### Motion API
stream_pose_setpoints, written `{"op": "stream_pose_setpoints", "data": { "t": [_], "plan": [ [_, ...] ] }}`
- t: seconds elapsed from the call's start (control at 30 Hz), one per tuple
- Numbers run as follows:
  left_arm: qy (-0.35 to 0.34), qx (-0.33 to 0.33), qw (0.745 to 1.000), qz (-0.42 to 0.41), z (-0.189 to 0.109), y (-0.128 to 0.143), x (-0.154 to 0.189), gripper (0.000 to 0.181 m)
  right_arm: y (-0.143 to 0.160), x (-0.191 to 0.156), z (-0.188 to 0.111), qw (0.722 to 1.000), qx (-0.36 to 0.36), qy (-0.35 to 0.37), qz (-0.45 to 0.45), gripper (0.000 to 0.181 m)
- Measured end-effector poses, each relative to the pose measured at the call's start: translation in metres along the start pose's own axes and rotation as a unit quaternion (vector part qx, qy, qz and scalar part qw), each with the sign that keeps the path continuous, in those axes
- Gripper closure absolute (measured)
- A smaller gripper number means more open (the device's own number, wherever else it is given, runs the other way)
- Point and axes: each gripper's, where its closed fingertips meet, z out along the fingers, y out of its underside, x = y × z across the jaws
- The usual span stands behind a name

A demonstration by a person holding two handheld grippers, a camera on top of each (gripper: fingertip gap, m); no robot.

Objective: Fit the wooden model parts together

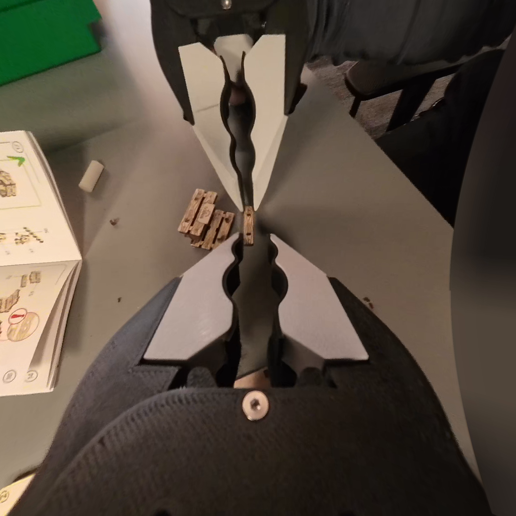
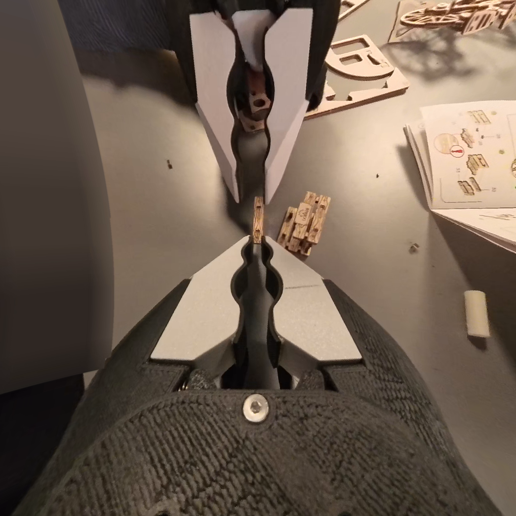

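Small wooden strip [image 2: 258, 222] sits in the air between the two gripper tips, above the grey table [image 2: 167, 195]. Right gripper [image 2: 257, 240] pinches the strip's near end, fingers pressed against it. Left gripper [image 1: 254, 237] faces it tip to tip; its fingers are spread, with the strip's other end [image 1: 248, 229] just inside the gap beside the left finger; contact cannot be told.

Partly assembled wooden block [image 2: 305, 223] lies on the table just beside the strip. White cylinder [image 2: 476, 314] lies farther off. Instruction booklet [image 2: 472, 156] lies open near the table edge. Cut-out wooden sheet [image 2: 363, 78] and larger wooden model [image 2: 446, 14] lie beyond. Green box [image 1: 42, 36] sits at the far corner.
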Motion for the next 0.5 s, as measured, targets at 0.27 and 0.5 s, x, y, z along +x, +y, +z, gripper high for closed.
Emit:
{"op": "stream_pose_setpoints", "data": {
  "t": [0.27,0.5],
  "plan": [
    [0.021,-0.046,0.999,-0.010,0.008,0.011,0.007,0.176,0.005,-0.009,0.006,1.000,-0.023,0.001,-0.001,0.177],
    [0.038,-0.047,0.998,-0.024,0.007,0.012,0.010,0.176,-0.005,-0.004,-0.001,0.999,0.017,0.006,0.032,0.166]
  ]
}}
